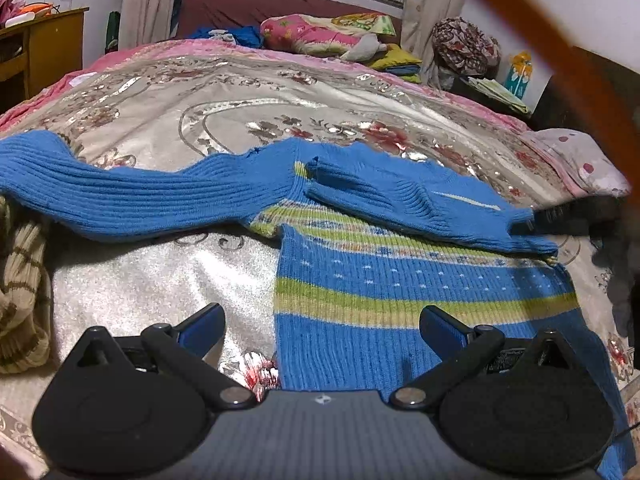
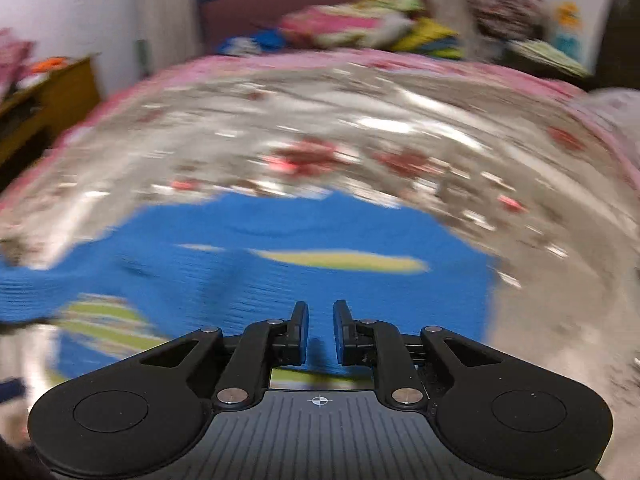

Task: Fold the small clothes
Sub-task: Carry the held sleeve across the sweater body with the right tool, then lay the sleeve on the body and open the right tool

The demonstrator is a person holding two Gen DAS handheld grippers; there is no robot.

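Left wrist: left hand-held gripper [image 1: 322, 330] wide apart over sweater [image 1: 400, 280] | right hand-held gripper [image 2: 321, 330] slightly apart, empty

left hand-held gripper [image 1: 322, 326]: black linkage arms, blue pads, silver pivot screws
right hand-held gripper [image 2: 321, 332]: black, ribbed grey body, crosshair mark

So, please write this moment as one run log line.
blue knit sweater: flat, one sleeve folded over | left gripper: open, empty | right gripper: slightly open, empty

Left gripper [image 1: 322, 326]: jaws spread wide, nothing between them. Right gripper [image 2: 321, 330]: jaws slightly parted, narrow gap, nothing held.
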